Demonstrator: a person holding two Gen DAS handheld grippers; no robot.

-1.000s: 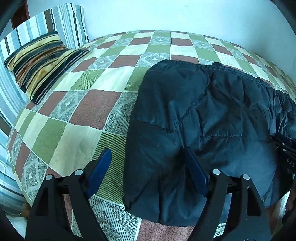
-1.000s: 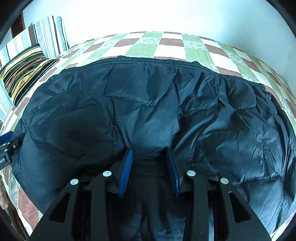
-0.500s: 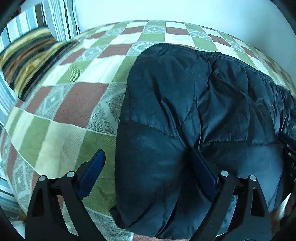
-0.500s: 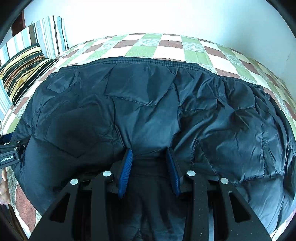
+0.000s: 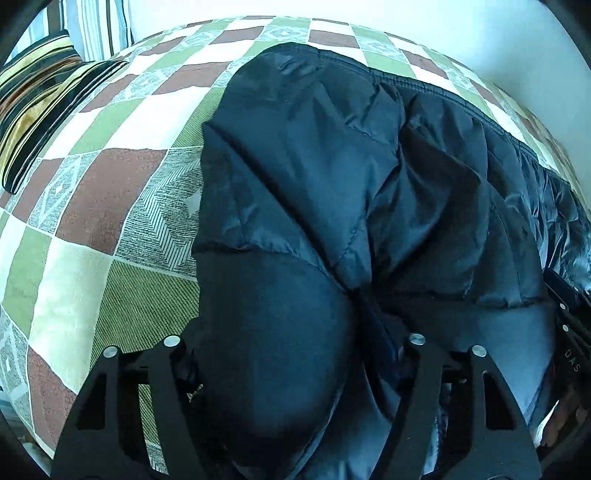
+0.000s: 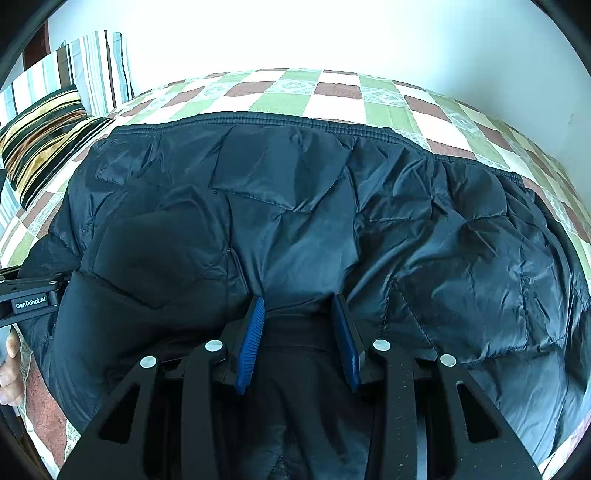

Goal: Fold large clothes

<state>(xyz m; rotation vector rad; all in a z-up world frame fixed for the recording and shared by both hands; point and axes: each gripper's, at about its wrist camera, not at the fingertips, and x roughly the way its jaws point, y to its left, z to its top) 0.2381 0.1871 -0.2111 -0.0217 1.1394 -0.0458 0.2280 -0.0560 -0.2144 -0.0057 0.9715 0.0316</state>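
Left tongs (image 5: 295, 354): low over the near left edge of the jacket (image 5: 351, 184), a puffed bulge of cloth swelling up between the two arms and hiding both pads; whether clamped on that cloth or merely straddling it, cannot tell. Right tongs (image 6: 299, 332): blue ribbed pads (image 6: 252, 341) set at a middling gap, dark cloth from the near edge lying between them, apparently pinched though not squeezed flat. Jacket: large, dark navy, quilted and padded, spread flat across the bed (image 5: 92, 206) with its ribbed hem along the far side toward the wall (image 6: 295, 33) and its near edge under both tongs; left side ends just inside the bedspread's checked squares. Bedspread: green, rust and cream patchwork. Striped pillow (image 5: 40, 110): at the head end, well apart from the jacket. Handling, judged: light for its bulk, soft, springy with trapped air, so likely to puff back open after a fold; shell glossy and probably slippery, prone to sliding out of a shallow pinch. Grip advice: take hold at stitched seams or the doubled near edge, gathering enough layers to fill the pads, one hold toward each side so the cloth lifts evenly. Risk: filling shifting, one side sagging, or the shell slipping free mid-fold. Sleeves and collar: not made out in either view.
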